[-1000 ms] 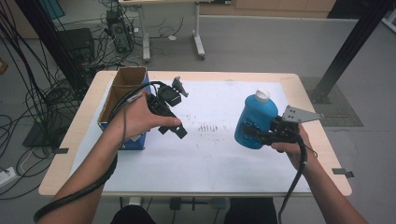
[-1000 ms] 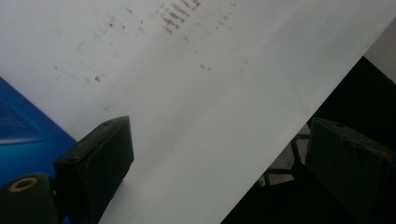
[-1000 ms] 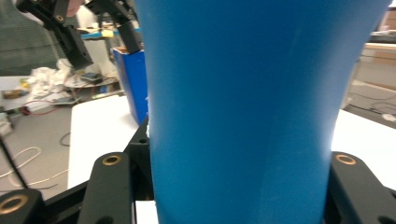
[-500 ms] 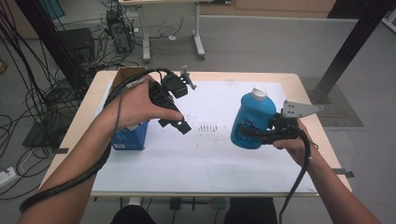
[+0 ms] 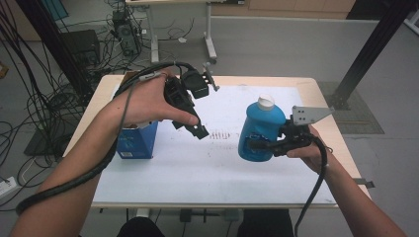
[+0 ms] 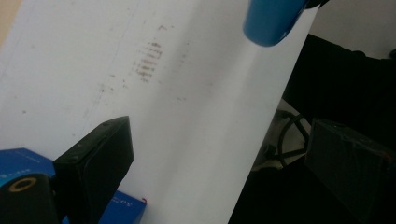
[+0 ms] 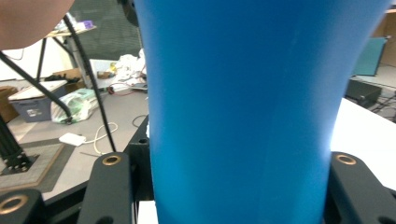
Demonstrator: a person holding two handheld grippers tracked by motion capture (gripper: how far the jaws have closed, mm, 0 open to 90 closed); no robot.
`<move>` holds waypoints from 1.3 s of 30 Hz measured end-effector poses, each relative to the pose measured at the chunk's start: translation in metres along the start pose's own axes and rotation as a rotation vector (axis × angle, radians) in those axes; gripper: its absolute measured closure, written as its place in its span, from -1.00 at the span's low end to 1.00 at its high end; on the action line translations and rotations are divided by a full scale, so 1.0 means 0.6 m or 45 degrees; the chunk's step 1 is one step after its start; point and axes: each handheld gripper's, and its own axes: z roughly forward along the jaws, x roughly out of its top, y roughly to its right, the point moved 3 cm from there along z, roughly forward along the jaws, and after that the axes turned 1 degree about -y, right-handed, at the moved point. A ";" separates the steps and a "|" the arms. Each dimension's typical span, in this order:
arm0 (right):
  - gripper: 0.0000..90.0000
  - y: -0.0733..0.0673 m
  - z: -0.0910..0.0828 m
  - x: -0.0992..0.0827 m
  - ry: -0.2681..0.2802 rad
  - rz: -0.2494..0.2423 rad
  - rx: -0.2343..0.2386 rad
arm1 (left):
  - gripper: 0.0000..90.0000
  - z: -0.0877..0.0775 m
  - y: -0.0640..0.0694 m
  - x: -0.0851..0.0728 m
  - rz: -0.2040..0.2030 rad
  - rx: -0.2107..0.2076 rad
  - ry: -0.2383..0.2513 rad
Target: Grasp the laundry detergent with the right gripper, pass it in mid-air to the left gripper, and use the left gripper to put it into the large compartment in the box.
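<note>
High view: your right hand-held gripper [image 5: 259, 144] clamps the blue bottle [image 5: 259, 129] low on its body, lifted above the tabletop [image 5: 197, 168]. Your left hand-held gripper [image 5: 197, 129], left of the bottle, gapes empty. Risk: top-heavy bottle could pivot or slip.

no readable text

the blue box [image 5: 138, 143] bears white print and the blue bottle [image 5: 261, 129] a label (both too blurred to read).

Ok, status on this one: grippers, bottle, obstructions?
Right gripper shut on blue bottle, upright, lifted. Left gripper open, empty, above blue box. Nothing in the way.
</note>
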 end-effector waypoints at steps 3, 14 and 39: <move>-0.02 -0.002 0.005 0.001 -0.012 -0.007 0.026 | -0.82 -0.002 0.006 0.007 0.035 -0.002 -0.001; -0.02 -0.007 0.032 0.006 -0.023 -0.023 0.152 | -0.84 -0.002 0.026 0.024 0.136 -0.030 -0.023; -0.02 -0.028 0.087 0.017 -0.049 -0.079 0.275 | -0.82 0.017 0.051 0.046 0.222 -0.099 0.010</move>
